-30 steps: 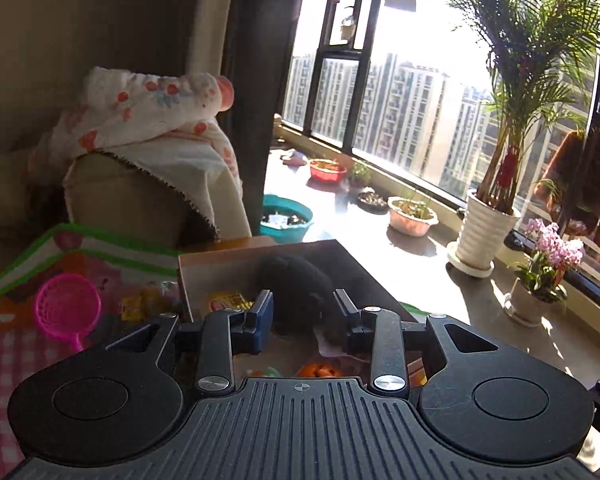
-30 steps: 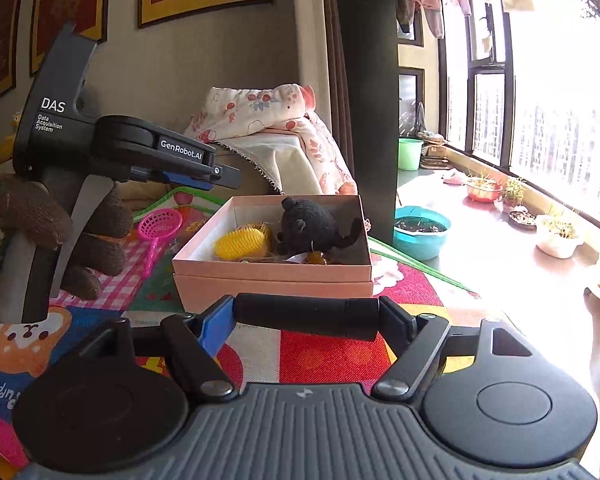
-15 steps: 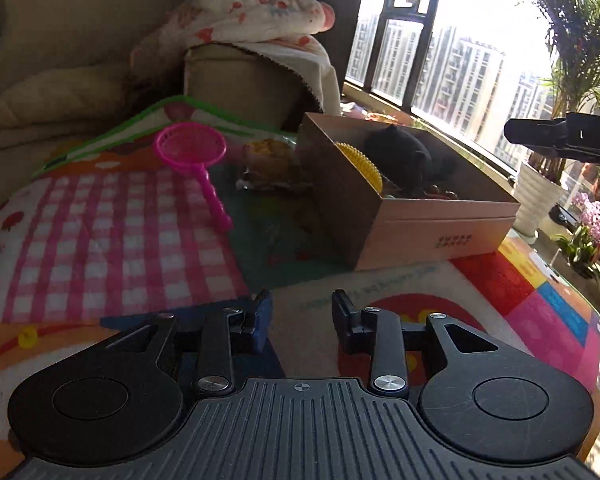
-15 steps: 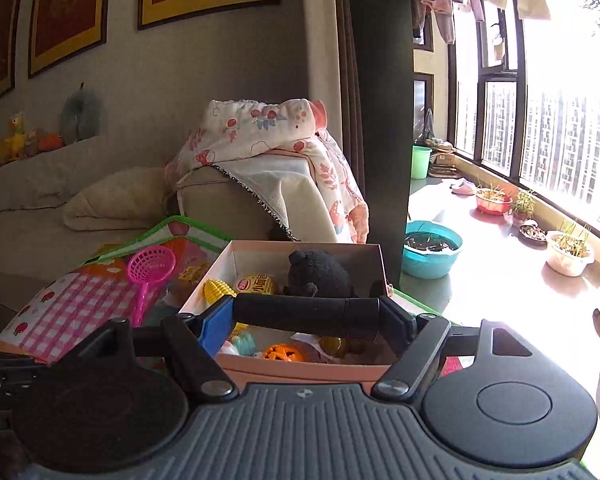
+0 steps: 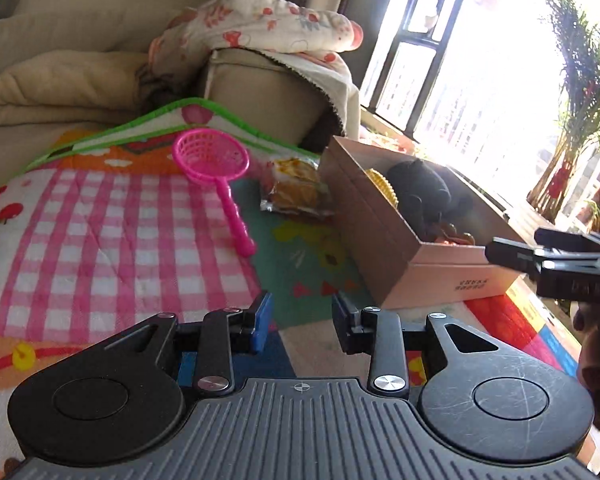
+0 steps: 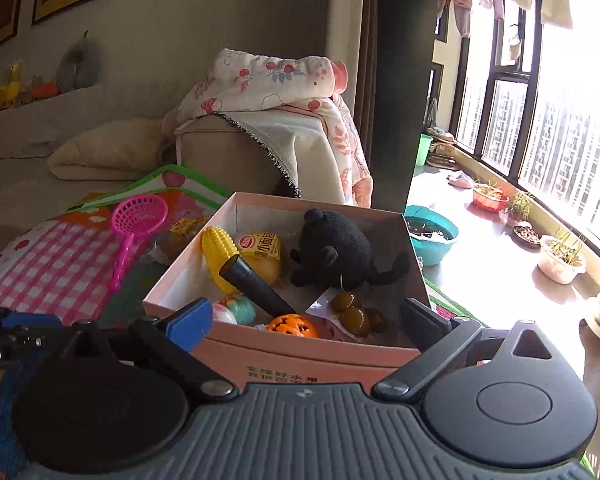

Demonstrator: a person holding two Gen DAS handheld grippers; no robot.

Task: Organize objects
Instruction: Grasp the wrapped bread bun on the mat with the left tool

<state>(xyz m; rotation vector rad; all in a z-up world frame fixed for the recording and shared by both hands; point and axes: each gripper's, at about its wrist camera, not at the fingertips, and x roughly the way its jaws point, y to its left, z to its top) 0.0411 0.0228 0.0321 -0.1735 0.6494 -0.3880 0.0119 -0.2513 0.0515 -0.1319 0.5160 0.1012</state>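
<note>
Above the pink cardboard box, my right tool is opening, black cylinder dropped inside; left tool narrowed, empty.

I see harsh daylight blowing out the window at upper right; left side dimmer, edges bowed.

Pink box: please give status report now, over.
Right claw opening above the pink box, nothing between its fingers. Black cylinder lies inside. Left claw shut, empty. Pink strainer outside on mat, path clear.
</note>
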